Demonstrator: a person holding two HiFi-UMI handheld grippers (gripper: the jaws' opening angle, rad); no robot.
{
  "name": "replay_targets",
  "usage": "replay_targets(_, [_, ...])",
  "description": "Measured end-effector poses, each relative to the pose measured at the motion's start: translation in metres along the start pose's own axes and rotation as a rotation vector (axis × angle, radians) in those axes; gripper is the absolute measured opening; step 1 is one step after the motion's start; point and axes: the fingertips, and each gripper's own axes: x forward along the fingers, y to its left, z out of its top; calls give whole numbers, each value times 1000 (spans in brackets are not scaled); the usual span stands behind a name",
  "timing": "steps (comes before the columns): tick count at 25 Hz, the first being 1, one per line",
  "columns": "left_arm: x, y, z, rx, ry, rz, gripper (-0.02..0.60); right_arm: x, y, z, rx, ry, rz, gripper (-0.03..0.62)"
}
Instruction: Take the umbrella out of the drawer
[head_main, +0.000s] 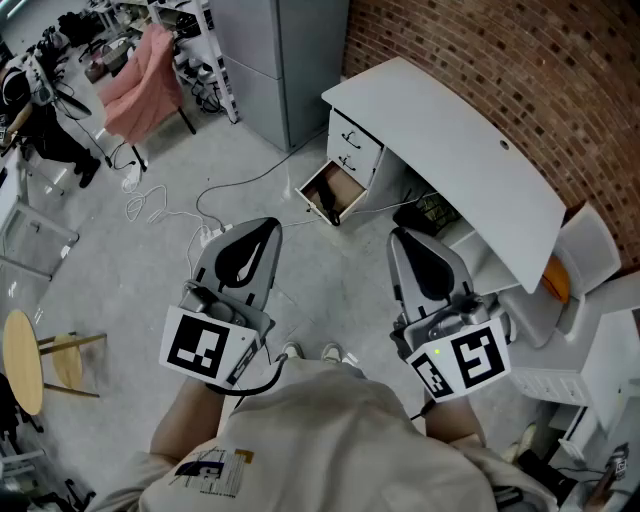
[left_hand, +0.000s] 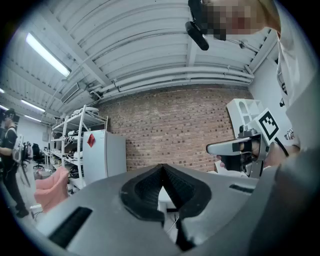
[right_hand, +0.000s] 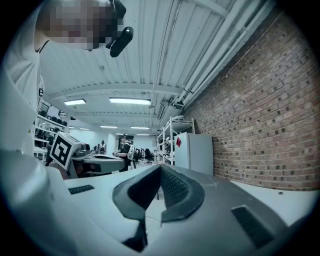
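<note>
Head view shows us standing on the floor, some way from the white desk whose worktop (head_main: 450, 150) runs along the brick wall (head_main: 520, 60). Its lowest drawer (head_main: 345, 185) is pulled open toward us, and a dark long thing lies inside. We judge it is the umbrella (head_main: 325, 200), though it is too small to be sure. We hold the left gripper (head_main: 262, 228) and the right gripper (head_main: 402, 238) level in front of our body. Both are well apart from the drawer, so the reaching is not yet begun.

Left gripper view: the fingers (left_hand: 145, 192) are pressed together at the tips with nothing between them, and they point toward the brick wall.

Right gripper view: the fingers (right_hand: 177, 192) are also closed and empty. We think they must open before they can take the umbrella.
</note>
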Motion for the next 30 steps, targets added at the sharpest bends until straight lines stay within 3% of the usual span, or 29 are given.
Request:
replay_targets(8, [7, -4, -3, -9, 9, 3, 8, -5, -13, -1, 52, -19, -11, 6])
replay_targets(30, [39, -52, -18, 19, 53, 32, 8, -30, -61, -31, 66, 12, 7, 8])
